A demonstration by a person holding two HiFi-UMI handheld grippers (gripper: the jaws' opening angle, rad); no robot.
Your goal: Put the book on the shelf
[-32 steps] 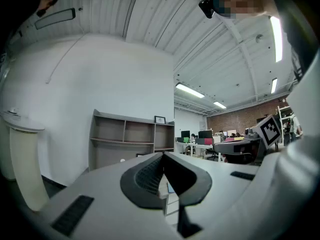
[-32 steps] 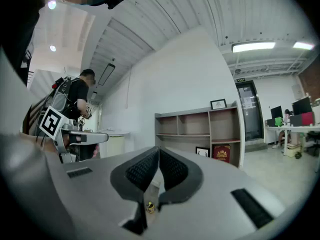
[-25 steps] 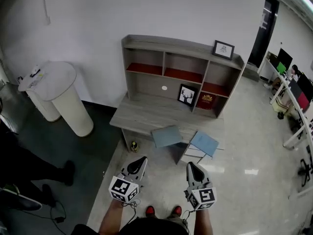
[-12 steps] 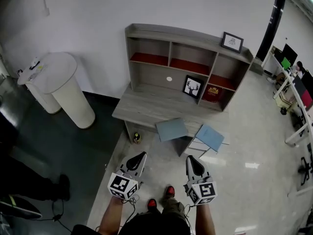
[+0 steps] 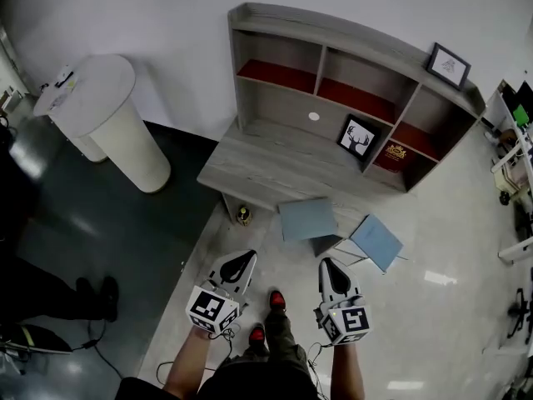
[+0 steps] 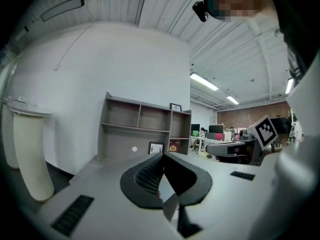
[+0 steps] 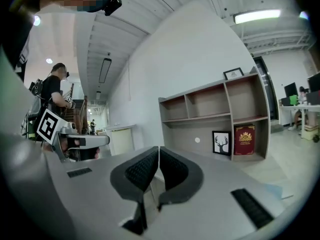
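Facing the desk (image 5: 250,167)
Left gripper (image 5: 242,259) and right gripper (image 5: 327,265) clenched empty, near a blue book (image 5: 307,219) at its front edge.

Bright, even light — fisheye-warped, dark-rimmed edges

the desk hutch (image 5: 275,161) looks like grey wood-grain board, matt, with red-lined shelf floors (image 5: 279,75). near frame centre, the left book (image 5: 307,218) and the right book (image 5: 376,242) have flat, matt blue-grey covers. the pale floor (image 5: 450,307) at lower right is glossy with glare patches; the dark floor (image 5: 108,232) at left shines too. the white pedestal table (image 5: 125,152) is smooth. the left gripper (image 6: 162,155) and right gripper (image 7: 159,149) show matt grey plastic shells and dark ribbed pads (image 7: 142,169).
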